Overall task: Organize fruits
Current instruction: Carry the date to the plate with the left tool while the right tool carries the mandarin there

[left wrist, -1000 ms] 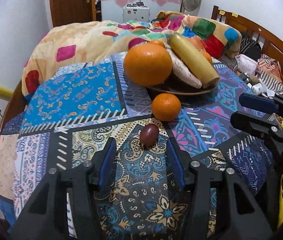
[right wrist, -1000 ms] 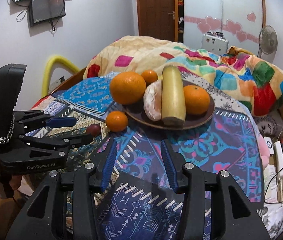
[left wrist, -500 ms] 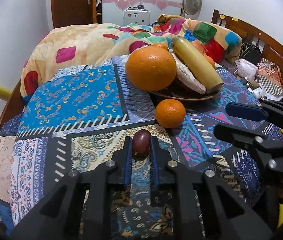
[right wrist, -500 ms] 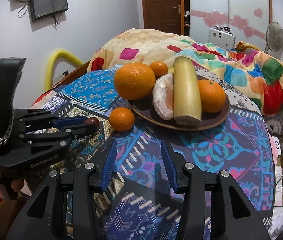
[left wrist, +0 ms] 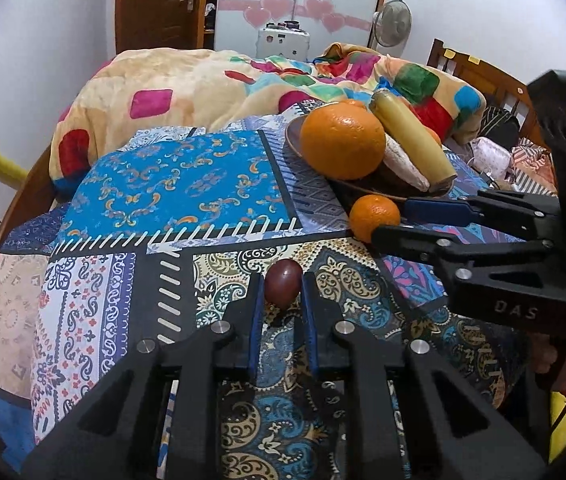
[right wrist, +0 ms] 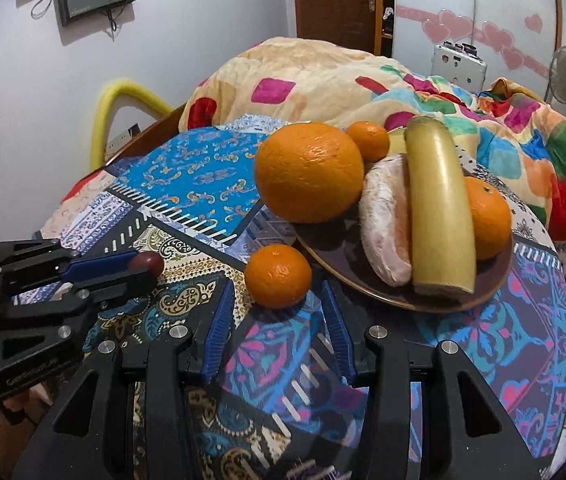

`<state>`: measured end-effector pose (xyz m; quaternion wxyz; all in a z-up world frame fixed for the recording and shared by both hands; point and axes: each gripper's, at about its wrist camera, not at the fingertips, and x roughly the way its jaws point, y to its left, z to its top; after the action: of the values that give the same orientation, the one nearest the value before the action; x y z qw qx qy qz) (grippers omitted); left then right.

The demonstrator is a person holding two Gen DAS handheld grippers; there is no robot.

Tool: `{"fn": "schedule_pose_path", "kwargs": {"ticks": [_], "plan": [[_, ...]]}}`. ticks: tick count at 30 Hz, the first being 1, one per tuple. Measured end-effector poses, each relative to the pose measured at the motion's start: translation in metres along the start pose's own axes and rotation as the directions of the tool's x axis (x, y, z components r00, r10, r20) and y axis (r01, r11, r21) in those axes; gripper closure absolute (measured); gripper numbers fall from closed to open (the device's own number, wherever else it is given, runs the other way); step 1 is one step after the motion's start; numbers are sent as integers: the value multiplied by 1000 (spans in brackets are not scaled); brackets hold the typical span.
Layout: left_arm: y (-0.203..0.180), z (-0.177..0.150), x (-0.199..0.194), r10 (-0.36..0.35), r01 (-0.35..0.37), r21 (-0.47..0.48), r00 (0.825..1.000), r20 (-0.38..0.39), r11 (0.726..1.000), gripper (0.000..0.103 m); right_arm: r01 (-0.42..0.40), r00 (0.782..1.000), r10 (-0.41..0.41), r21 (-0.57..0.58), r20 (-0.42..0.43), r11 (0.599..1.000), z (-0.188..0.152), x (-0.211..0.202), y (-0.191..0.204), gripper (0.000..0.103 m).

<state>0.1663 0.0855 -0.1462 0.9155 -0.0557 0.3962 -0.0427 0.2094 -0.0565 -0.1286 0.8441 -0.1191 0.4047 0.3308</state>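
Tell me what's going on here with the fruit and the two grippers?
A person is sorting fruit on a patterned bedspread with two handheld grippers. The left gripper is shut on a small dark red fruit lying on the cloth. The right gripper is open, its fingers either side of a small orange beside the brown plate, not gripping it. The plate already holds a big orange, a banana and other fruit.

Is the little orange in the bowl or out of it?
Out. The little orange sits on the patterned cloth just in front of the brown bowl.
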Motion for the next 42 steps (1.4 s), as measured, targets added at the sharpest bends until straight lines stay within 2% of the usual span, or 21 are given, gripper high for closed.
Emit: {"fn": "schedule_pose_path", "kwargs": {"ticks": [5, 7, 16, 23, 30, 36, 42], "plan": [[2, -1, 4, -6, 6, -9, 1000, -4, 1000, 85, 7, 1000, -7, -16, -5, 1000, 4, 5, 3, 63], [1, -1, 5, -3, 3, -8, 1000, -5, 1000, 85, 18, 1000, -18, -19, 1, 1000, 4, 5, 3, 70], [-5, 13, -6, 27, -26, -20, 999, 29, 999, 85, 2, 999, -2, -7, 35, 1000, -4, -16, -5, 70], [-17, 34, -10, 13, -11, -33, 998, 60, 999, 85, 52, 993, -55, 34, 100, 998, -8, -52, -33, 70], [-46, 63, -8, 2, -5, 33, 995, 102, 999, 85, 113, 979, -125, 83, 162, 990, 2, -75, -65, 70], [-64, 91, 6, -5, -5, 75, 992, 125, 997, 85, 124, 971, -142, 106, 193, 987, 14, -73, -87, 70], [-74, 116, 29, -15, 5, 92, 994, 111, 996, 85, 127, 968, -146, 107, 202, 986, 27, -58, -102, 70]]}}
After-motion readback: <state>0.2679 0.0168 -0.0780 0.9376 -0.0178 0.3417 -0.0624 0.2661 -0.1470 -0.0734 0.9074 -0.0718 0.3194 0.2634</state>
